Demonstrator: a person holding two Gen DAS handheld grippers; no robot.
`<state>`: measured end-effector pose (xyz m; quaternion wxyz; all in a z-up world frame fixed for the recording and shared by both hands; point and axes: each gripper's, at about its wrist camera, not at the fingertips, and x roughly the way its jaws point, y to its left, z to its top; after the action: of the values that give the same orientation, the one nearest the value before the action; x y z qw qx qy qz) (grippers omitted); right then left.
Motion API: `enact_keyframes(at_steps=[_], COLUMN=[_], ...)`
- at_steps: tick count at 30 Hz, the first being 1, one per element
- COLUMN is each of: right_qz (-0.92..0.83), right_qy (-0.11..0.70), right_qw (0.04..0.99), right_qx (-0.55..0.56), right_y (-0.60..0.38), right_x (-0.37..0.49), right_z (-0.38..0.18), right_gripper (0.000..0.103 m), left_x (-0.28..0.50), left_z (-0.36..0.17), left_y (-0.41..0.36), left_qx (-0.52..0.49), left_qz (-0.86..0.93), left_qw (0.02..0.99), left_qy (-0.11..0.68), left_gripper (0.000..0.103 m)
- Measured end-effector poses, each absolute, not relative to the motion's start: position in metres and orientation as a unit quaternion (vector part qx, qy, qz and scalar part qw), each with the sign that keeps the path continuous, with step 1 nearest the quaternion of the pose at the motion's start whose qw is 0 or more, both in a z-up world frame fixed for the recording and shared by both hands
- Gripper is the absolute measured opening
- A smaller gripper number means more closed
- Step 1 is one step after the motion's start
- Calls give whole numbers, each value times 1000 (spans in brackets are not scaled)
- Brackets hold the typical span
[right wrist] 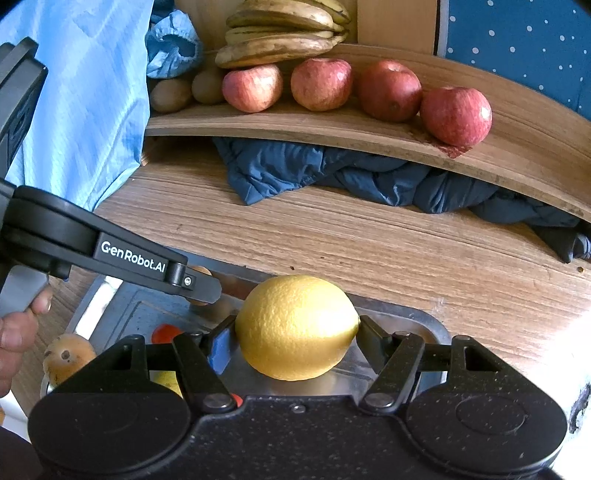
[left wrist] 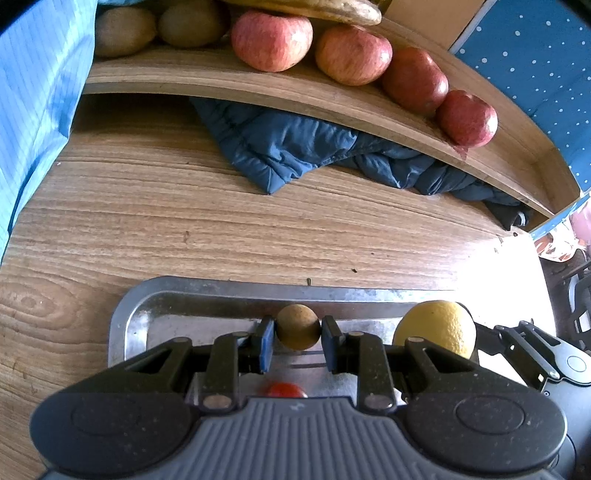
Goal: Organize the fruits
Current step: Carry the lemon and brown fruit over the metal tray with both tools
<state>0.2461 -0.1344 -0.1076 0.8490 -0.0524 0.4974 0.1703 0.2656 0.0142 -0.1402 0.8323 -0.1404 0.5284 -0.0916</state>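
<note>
**Metal tray, both grippers gripping fruit**

Metal tray [left wrist: 122,321] sits near edge of the wood surface [left wrist: 147,221]. Left gripper [left wrist: 297,338] has its fingers clamped on a small round brown fruit [left wrist: 297,326], blue pads touching both sides, at the tray's far rim. Right gripper [right wrist: 297,334] has fingers clamped on a yellow citrus [right wrist: 297,326], much wider grip, fruit resting on the tray floor toward its right end. In left wrist view the citrus sits just right of the brown fruit, w/ the right gripper's linkage beside it.

Other stuff in tray: a small red item [left wrist: 286,389] near side, partly hidden behind left gripper body; type unclear. In right wrist view a brownish spotted fruit [right wrist: 68,356] at the tray's left near corner, plus a yellow bit behind the gripper, can't ID.

Person's hand [right wrist: 16,332] holds the left gripper's handle, left edge of right wrist view.

Far side: wood shelf [right wrist: 332,125] raised over the surface. On it, L to R: 2 kiwis [right wrist: 170,94], then 4 red apples [right wrist: 321,84] in a row, bananas [right wrist: 280,33] stacked behind. Dark blue padded cloth [left wrist: 295,147] bunched under the shelf. Light blue fabric [right wrist: 92,92] hangs at left. Blue dotted panel [left wrist: 535,55] far right.
</note>
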Motion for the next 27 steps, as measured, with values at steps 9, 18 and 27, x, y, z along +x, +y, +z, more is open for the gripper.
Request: enact_keyframes(at_steps=[9,18,27], right_qz=[166,160,152], right_qy=[504,504,505], right_qw=[846,847,848], right_qx=[-48,-44,-44], right_y=[-137,-141,-147], right_x=[248,248,246], right_z=[-112,-114,-113], right_gripper=[70,70,70], left_x=[268,268,268], left_z=[-141,-142,-143], left_y=[11,10,8], left_qx=[-136,-136,-134], left_qz=[-90,-91,-92], left_qw=[830,830,829], left_qy=[534,533,535], left_gripper=[29,29,29])
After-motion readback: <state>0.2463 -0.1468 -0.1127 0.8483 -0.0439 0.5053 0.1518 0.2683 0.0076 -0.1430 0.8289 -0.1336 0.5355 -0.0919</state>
